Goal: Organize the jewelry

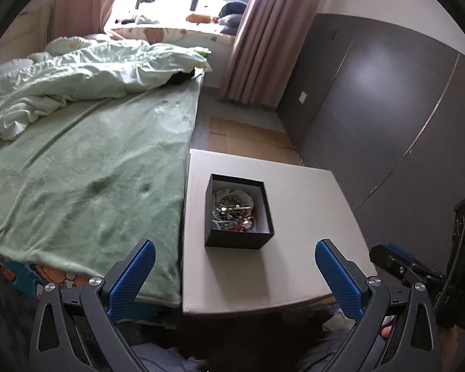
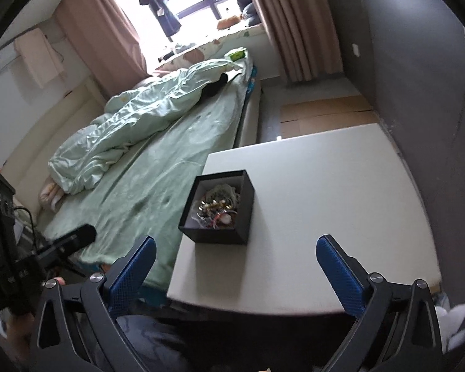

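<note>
A black open box (image 1: 238, 238) stands on a small white table (image 1: 310, 217), near its left edge. It holds a tangled heap of jewelry (image 1: 234, 212) on white paper. The box (image 2: 215, 237) and the jewelry (image 2: 217, 207) also show in the right wrist view. My left gripper (image 1: 235, 252) is open and empty, held above the table's near edge just short of the box. My right gripper (image 2: 235, 248) is open and empty, also above the near edge, with the box ahead and a little left. Each gripper shows at the edge of the other's view.
A bed with a green sheet (image 1: 86, 170) and a crumpled duvet (image 1: 77, 71) touches the table's left side. A dark grey wardrobe (image 1: 387, 99) stands to the right. Beyond the table lie tan floor (image 1: 248, 142), pink curtains (image 1: 257, 40) and a window.
</note>
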`<state>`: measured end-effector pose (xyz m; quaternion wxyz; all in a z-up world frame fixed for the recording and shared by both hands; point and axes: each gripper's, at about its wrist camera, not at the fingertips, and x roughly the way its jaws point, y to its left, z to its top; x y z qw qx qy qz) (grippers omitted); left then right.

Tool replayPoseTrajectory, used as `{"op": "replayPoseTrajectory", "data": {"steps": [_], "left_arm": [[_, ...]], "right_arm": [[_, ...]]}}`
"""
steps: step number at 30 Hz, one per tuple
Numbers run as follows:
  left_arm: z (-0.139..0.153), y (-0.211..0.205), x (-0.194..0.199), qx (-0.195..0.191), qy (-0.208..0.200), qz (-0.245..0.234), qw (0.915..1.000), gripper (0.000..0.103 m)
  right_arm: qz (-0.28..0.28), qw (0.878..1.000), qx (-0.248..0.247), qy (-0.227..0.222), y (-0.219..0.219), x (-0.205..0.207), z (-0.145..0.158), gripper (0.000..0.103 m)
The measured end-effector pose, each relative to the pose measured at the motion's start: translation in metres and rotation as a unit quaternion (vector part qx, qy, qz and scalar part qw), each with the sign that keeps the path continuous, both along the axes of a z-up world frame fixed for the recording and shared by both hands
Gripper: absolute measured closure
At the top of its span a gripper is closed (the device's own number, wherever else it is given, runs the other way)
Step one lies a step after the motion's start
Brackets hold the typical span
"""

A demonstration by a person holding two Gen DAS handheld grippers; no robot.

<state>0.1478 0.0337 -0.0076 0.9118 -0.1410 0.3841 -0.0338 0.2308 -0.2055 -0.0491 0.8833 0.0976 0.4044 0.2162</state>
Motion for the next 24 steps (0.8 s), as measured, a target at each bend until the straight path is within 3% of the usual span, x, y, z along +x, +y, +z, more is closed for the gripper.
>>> {"op": "replayPoseTrajectory", "data": {"steps": [5,11,24], "left_arm": [[0.012,-0.016,-0.027,0.013,-0.017,-0.002,0.9998,0.0],[0.031,-0.032,-0.063,0.029,-0.043,-0.007,0.9986,0.0],[0.059,-0.053,-0.123,0.046,-0.082,-0.034,0.995,0.0]], "right_arm": [[-0.024,0.999,-0.012,-0.023,-0.02,-0.033,0.009,0.0],[-0.035,0.998,0.012,-0.045,-0.045,-0.074,0.027,0.0],[-0.04,0.995,-0.011,-0.091,-0.061,-0.144,0.066,0.0]]}}
